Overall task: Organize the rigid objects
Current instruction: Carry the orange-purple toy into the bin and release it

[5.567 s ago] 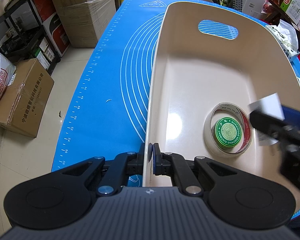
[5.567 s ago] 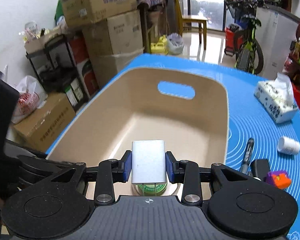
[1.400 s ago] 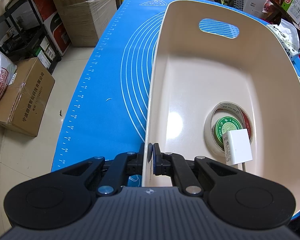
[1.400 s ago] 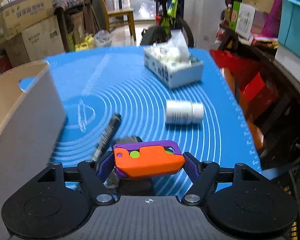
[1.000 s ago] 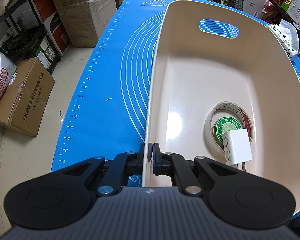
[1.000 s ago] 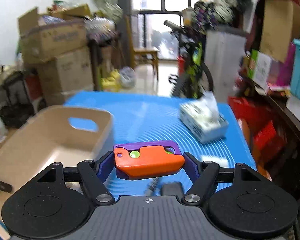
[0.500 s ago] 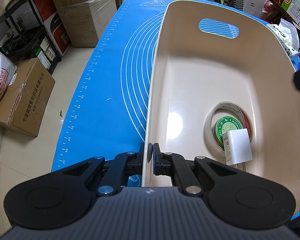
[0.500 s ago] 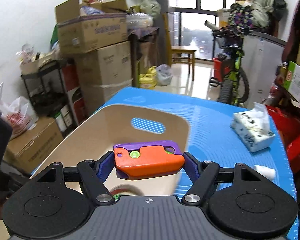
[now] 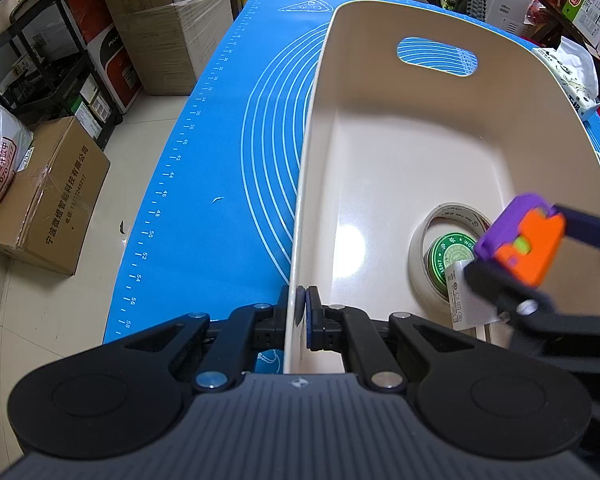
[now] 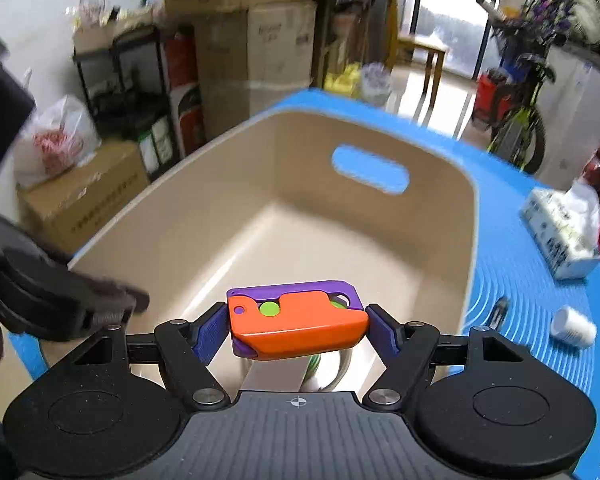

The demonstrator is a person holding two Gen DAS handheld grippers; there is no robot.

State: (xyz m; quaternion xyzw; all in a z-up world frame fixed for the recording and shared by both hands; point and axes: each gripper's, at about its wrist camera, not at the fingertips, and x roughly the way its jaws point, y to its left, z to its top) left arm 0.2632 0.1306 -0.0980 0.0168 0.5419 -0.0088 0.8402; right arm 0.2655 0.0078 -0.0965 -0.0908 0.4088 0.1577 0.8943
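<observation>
On the left, past the edge of the blue mat [image 9: 220, 184], cardboard boxes [image 9: 44, 196] and a black shelf rack [image 9: 48, 60] stand on the floor. The mat covers the table, and on it sits a cream bin [image 9: 380, 92] with a handle slot in its far wall.

The left gripper [image 9: 302, 312] pinches the bin's near left wall — one finger outside, one inside, the jaws pressed together on the thin rim.

Inside the bin, at the near right of its floor, a roll of tape [image 9: 424, 236] lies flat with a green round tin [image 9: 450, 256] in its hole. A white box [image 9: 466, 300] lies across the roll's near edge, partly hidden.

Above these the right gripper [image 10: 298, 326] hangs over the bin's near right part, its jaws clamped on the two ends of an orange and purple toy [image 10: 300, 324]. The toy is held flat and crosswise, clear of the bin floor and directly over the tape and the white box. In the left wrist view it shows tilted, in front of the tape.

Right of the bin, on the mat, lie a black marker [image 10: 500, 308] — only partly seen beside the bin wall — a small white bottle [image 10: 574, 326] on its side, and a pack of tissues [image 10: 560, 232] farther back.
</observation>
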